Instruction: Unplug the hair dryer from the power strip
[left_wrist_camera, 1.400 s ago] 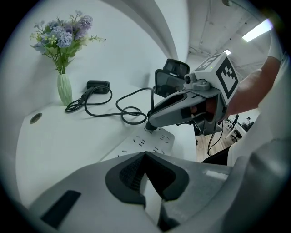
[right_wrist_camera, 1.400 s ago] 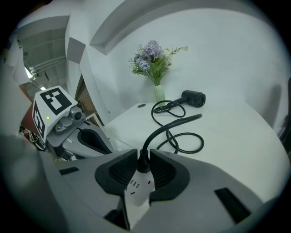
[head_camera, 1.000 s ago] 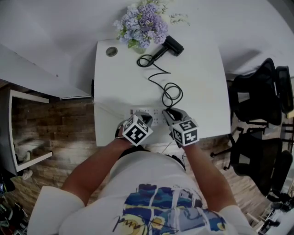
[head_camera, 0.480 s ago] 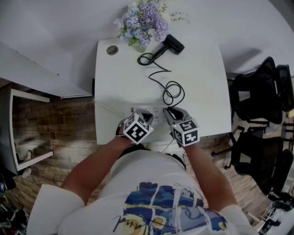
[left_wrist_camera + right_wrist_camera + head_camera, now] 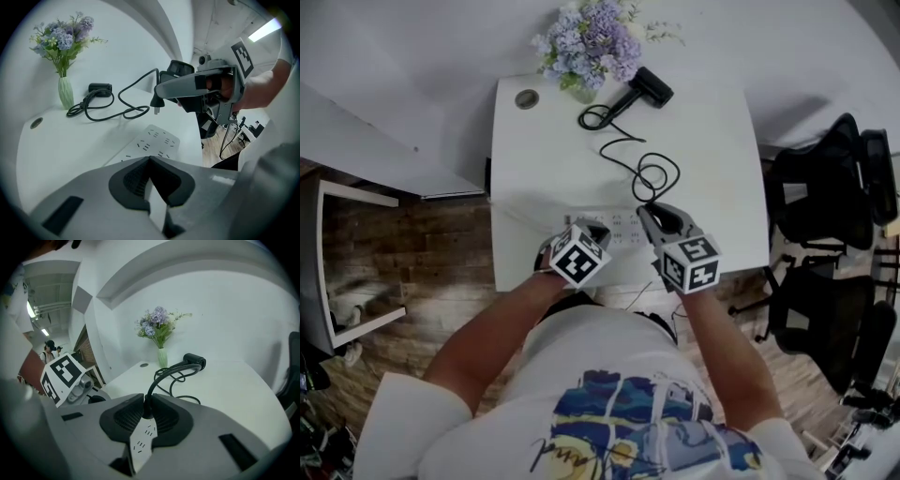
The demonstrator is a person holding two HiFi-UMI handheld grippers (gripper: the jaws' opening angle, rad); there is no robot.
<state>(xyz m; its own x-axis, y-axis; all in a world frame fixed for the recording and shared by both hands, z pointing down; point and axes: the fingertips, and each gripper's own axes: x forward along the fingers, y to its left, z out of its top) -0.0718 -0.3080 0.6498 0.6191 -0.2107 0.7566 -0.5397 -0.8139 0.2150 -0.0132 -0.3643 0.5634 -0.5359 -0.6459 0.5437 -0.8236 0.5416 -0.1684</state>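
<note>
Head view: left gripper (image 5: 598, 231) at the 9 o'clock end of the power strip (image 5: 619, 225), right gripper (image 5: 647, 210) above its 3 o'clock end, hair dryer (image 5: 649, 89) well off at 12 o'clock; left gripper view: own jaws closed together over the power strip, plug (image 5: 156, 101) clear above it; right gripper view: pads narrowly apart, clamped on the plug.

White table (image 5: 712, 159) — power strip (image 5: 619, 225), hair dryer (image 5: 649, 89), flower vase (image 5: 65, 93) on it.
</note>
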